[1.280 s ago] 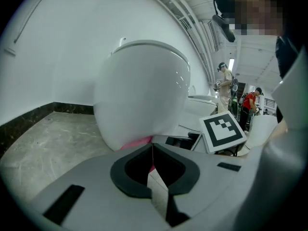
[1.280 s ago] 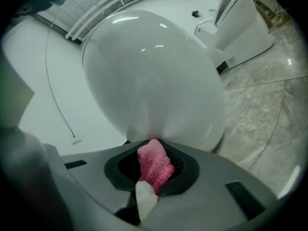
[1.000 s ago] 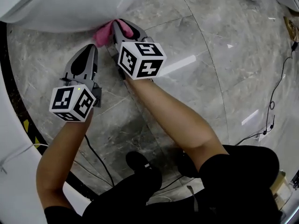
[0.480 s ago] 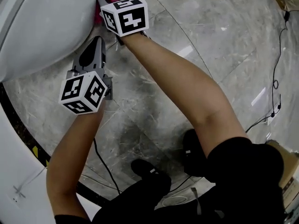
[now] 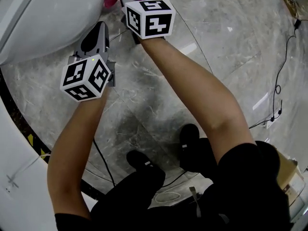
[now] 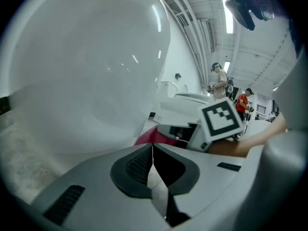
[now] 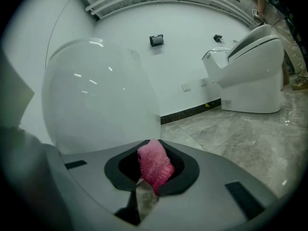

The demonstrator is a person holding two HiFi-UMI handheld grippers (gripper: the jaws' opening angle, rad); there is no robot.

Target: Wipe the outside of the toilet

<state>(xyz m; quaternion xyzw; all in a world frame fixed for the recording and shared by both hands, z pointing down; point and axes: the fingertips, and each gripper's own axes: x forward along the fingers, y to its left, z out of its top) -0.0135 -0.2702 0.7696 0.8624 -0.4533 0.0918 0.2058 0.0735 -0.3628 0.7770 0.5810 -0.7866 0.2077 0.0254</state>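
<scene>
Toilet (image 5: pixel 48 18) touched by pink cloth (image 7: pixel 154 162) clamped in right gripper (image 7: pixel 150 177)

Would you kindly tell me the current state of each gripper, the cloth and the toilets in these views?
left gripper: shut, holding nothing, beside the toilet bowl.
right gripper: shut on the pink cloth.
pink cloth: bunched between the jaws, against the bowl's outside.
toilet bowl: glossy white outside, cloth at its wall.
far toilet: lid down.
</scene>
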